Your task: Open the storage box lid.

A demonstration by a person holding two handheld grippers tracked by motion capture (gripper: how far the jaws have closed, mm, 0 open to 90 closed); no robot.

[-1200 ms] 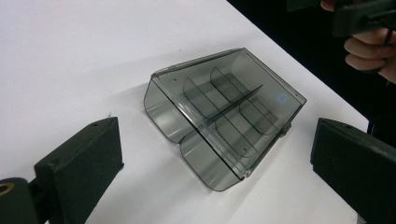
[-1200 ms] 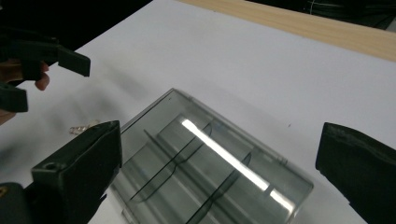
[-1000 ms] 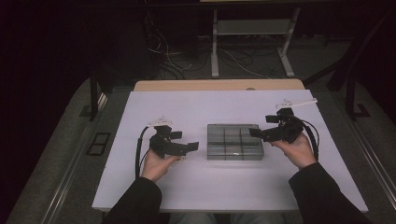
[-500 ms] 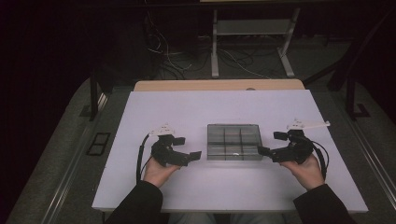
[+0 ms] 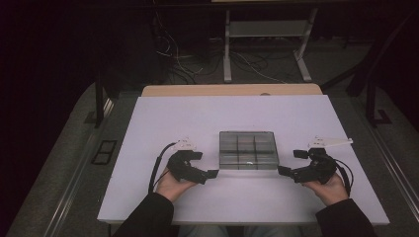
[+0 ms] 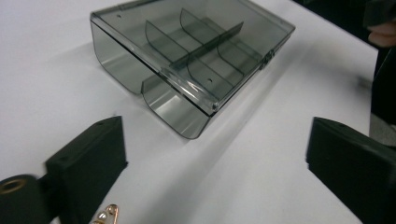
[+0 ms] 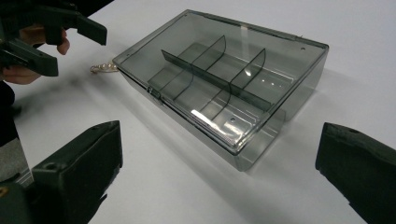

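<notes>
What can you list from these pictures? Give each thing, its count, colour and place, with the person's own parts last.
Compartment box: one, clear smoky grey, lid closed, middle of the table between the grippers.
Pearl bracelet: one, pale with gold clasp, on the table beside the box near the left gripper.
Table: one, white top.
Left gripper: one, black, jaws open, left of the box.
Right gripper: one, black, jaws open, right of the box.

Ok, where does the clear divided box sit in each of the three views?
High view: box at table centre, between the two grippers.
Left gripper view: box upper centre, beyond the open jaws.
Right gripper view: box centre, beyond the open jaws.
Shared landmark: the dividers inside, under the closed lid.
</notes>
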